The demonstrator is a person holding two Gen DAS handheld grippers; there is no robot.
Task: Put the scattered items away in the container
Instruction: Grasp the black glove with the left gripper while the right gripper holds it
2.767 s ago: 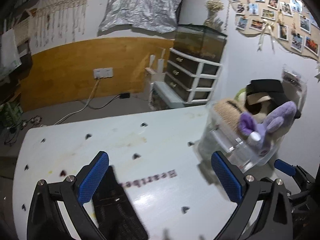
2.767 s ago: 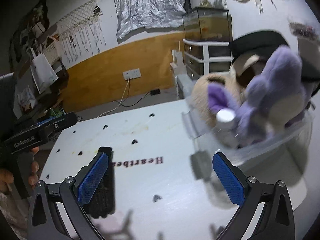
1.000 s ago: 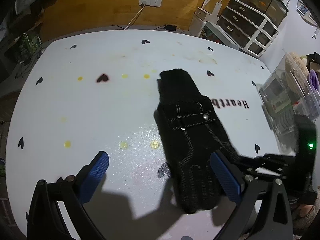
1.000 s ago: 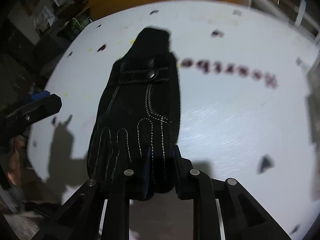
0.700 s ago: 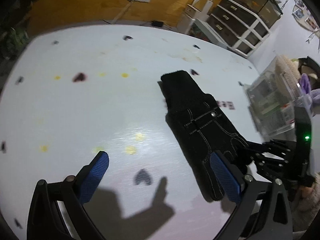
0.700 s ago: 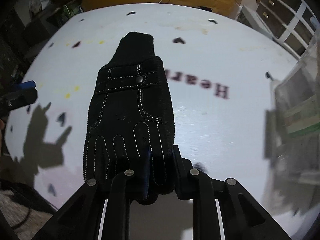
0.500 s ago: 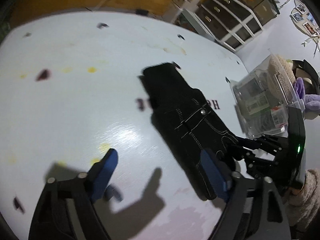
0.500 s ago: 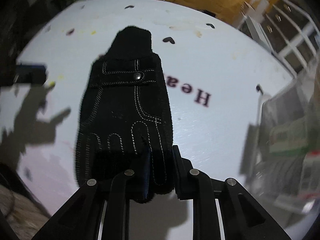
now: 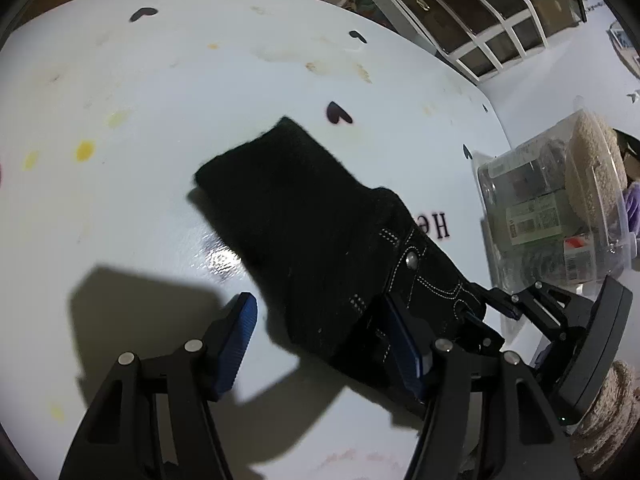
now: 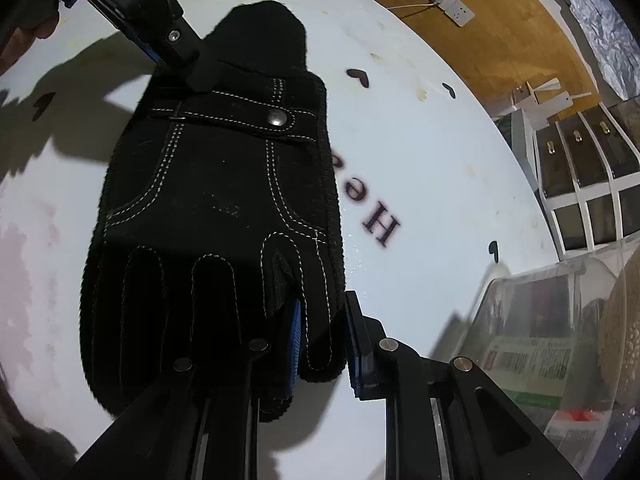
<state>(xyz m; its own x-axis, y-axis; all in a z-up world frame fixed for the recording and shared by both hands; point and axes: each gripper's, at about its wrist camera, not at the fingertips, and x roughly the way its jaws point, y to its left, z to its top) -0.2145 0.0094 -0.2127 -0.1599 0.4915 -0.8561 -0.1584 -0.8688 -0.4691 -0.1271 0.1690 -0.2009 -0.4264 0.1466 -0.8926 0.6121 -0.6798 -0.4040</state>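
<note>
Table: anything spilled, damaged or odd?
Yes. The table has yellow and brownish stains along its far side. The glove lies flat, one finger pinched in the right gripper; it looks intact.

White drawer unit (image 9: 472, 12), wall socket (image 10: 451, 3)

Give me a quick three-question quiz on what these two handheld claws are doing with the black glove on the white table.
1. True or false: the right gripper is clamped on a fingertip of the black glove.
2. Where does the clear container sit?
A) at the table's edge beside the glove
B) on the floor
C) on top of the glove
3. Fill in: the left gripper has been closing around the glove's ____ end.

Key
1. True: its blue pads pinch one glove finger.
2. A.
3. Cuff: the wrist end lies between its blue pads, which are not yet visibly pressing on it.
</note>
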